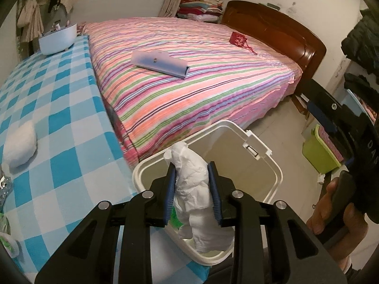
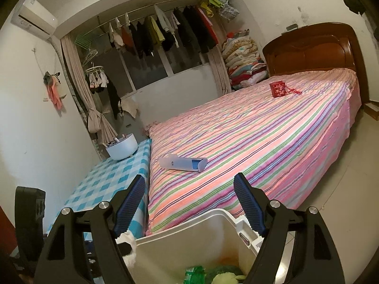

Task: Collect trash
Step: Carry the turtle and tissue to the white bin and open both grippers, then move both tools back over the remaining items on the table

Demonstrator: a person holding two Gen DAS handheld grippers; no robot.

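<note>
The left gripper (image 1: 192, 190) clamps a crumpled white tissue (image 1: 193, 189) above the white bin (image 1: 270, 165); the right gripper (image 2: 189, 203) gapes empty, its body lettered perhaps "DAS"

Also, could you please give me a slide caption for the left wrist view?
Left gripper holds crumpled white tissue over the open white bin beside the striped bed.

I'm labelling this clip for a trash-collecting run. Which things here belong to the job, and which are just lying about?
Part of the job:
- crumpled white tissue, clamped in the left gripper
- white trash bin, green wrappers already inside
- right gripper, open above the bin
- white wad on the checked tablecloth, possibly trash

Just lying about:
- pale blue case
- red pouch
- blue bowl
- green box
</note>
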